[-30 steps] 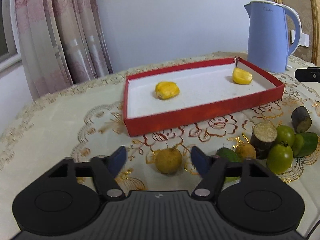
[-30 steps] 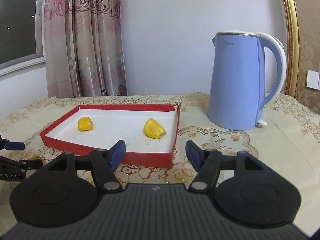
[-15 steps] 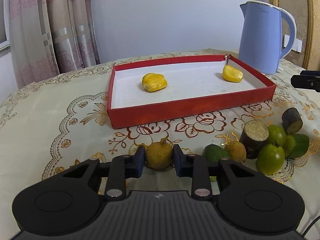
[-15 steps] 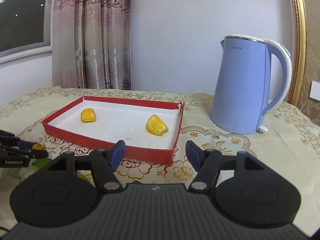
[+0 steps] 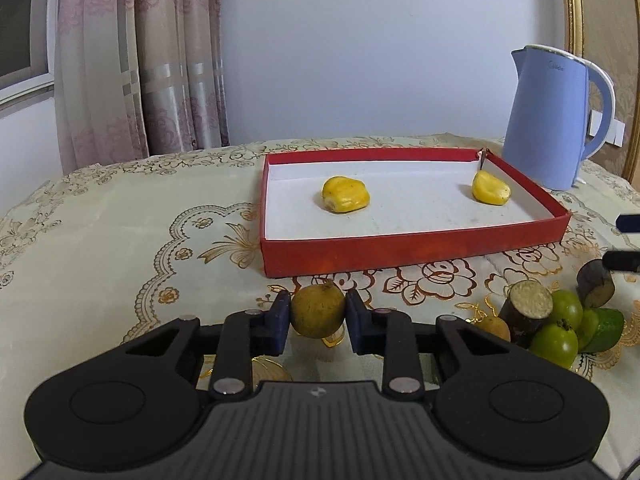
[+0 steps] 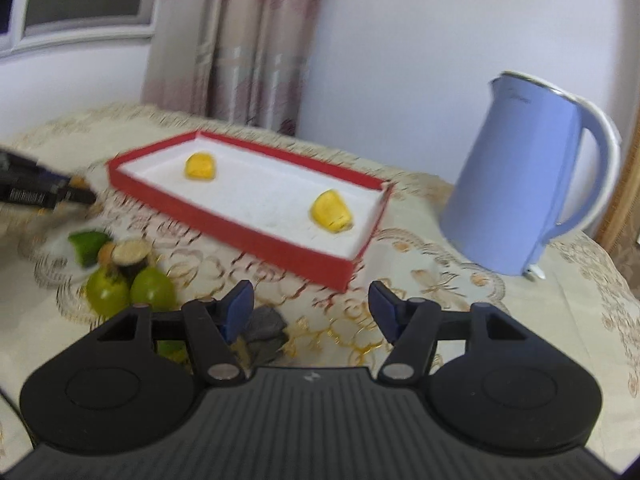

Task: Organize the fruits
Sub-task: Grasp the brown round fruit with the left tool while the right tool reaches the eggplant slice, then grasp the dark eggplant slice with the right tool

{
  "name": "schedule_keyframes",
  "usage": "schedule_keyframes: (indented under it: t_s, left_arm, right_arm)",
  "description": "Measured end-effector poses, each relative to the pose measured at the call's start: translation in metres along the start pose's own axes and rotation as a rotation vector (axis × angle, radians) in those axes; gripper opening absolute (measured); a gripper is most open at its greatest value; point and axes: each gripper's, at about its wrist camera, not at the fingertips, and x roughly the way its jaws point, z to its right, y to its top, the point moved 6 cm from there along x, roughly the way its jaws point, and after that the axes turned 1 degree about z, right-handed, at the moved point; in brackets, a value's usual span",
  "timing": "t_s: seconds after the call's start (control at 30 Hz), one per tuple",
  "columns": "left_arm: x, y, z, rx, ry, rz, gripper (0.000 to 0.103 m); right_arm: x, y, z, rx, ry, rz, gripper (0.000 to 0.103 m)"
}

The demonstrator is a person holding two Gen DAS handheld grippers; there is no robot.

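Embroidered tabletop [image 5: 100, 240], curtained room. Nearest: brown round fruit [image 5: 317, 311] clamped across middle by left gripper [image 5: 316, 320]; judged light, firm, prone to rolling. Right gripper [image 6: 311, 312] closing, nothing between jaws. Beyond: red tray [image 5: 400, 246] holding two yellow pieces.

Right wrist view is motion-blurred throughout: the dark piece [image 6: 264, 326] by the right claw's [image 6: 311, 312] left finger is half hidden behind it and can't be identified, and the left claw [image 6: 44, 192] at the left edge is cut off and smeared, label unreadable. In the left wrist view the left claw's [image 5: 318, 316] body hides the near desk [image 5: 100, 240], the lower side of the brown fruit [image 5: 318, 311] and most of a small brown fruit [image 5: 494, 328] at right. Two dark finger tips [image 5: 624, 260] at the right edge are cut off there, and the blue kettle's [image 5: 548, 116] logo is too small to read.
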Motion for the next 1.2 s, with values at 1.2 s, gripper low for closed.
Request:
schedule_keyframes:
  t_s: [1.2]
  left_arm:
    - [-0.004,0.001,0.003,0.027,0.011,0.015,0.028]
  right_arm:
    - [0.011,-0.006,-0.018,-0.049,0.079,-0.062,0.038]
